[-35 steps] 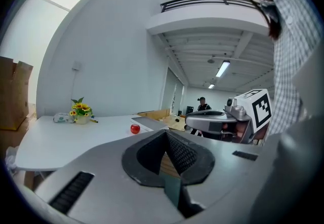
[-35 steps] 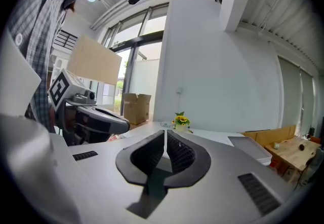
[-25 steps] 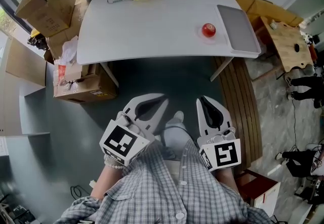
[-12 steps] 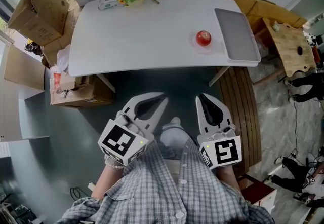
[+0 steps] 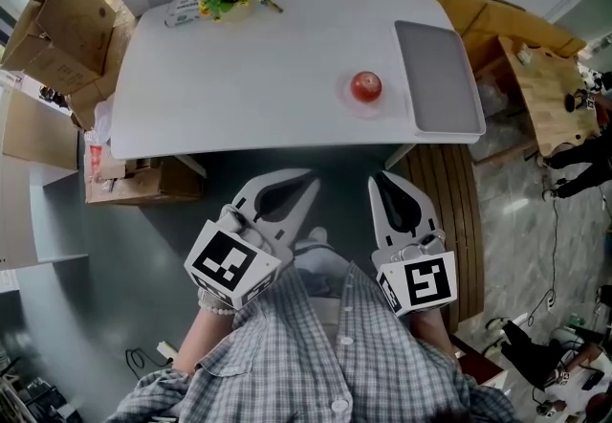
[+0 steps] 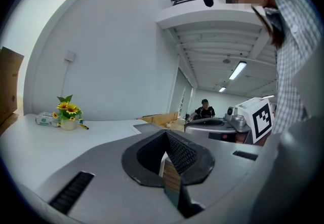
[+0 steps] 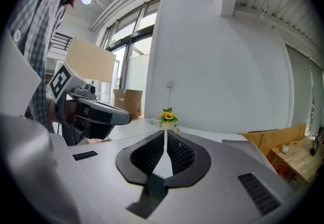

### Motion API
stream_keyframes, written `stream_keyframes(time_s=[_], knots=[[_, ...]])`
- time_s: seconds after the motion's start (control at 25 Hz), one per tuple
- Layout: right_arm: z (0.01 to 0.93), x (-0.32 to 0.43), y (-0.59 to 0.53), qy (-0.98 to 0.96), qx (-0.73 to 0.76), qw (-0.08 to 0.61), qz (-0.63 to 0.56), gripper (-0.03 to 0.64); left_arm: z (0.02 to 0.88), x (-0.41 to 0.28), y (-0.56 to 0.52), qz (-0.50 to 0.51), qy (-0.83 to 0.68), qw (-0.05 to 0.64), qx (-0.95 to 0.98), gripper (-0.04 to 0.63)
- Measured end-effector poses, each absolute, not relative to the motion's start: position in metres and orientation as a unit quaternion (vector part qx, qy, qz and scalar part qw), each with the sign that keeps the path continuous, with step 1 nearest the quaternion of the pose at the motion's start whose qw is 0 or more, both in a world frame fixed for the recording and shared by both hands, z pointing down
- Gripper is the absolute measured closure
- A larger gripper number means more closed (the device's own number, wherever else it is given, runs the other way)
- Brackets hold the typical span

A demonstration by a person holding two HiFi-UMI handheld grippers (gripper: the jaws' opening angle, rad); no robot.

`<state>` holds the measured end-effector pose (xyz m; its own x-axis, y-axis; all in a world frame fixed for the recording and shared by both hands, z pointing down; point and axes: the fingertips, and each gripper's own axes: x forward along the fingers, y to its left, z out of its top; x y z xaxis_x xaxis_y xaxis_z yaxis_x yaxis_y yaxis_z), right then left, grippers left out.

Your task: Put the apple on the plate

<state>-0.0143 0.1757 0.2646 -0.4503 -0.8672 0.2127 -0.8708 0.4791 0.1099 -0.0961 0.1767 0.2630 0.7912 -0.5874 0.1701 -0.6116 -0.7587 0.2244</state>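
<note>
We hold the left gripper point(image 5: 308, 182) and right gripper point(image 5: 379, 185) closed, empty; unopened, they could knock the apple point(image 5: 366, 85) off the table point(image 5: 258, 67).

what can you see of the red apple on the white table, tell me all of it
The small round red apple looks glossy, with a pale highlight on top. It rests whole on the white table, toward the right end and near the front edge, just left of the flat grey rectangular tray and apart from it. A faint pale ring shows around its base; whether that is a dish cannot be told. Nothing else touches it.
</note>
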Motion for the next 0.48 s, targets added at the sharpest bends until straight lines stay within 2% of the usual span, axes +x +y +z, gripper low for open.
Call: stream_keyframes(time_s=[0.48], knots=[[0.277, 0.026, 0.152, -0.856, 0.503, 0.115, 0.027, 0.584, 0.266, -0.058, 0.154, 0.068, -0.325, 0.14, 0.933, 0.586]])
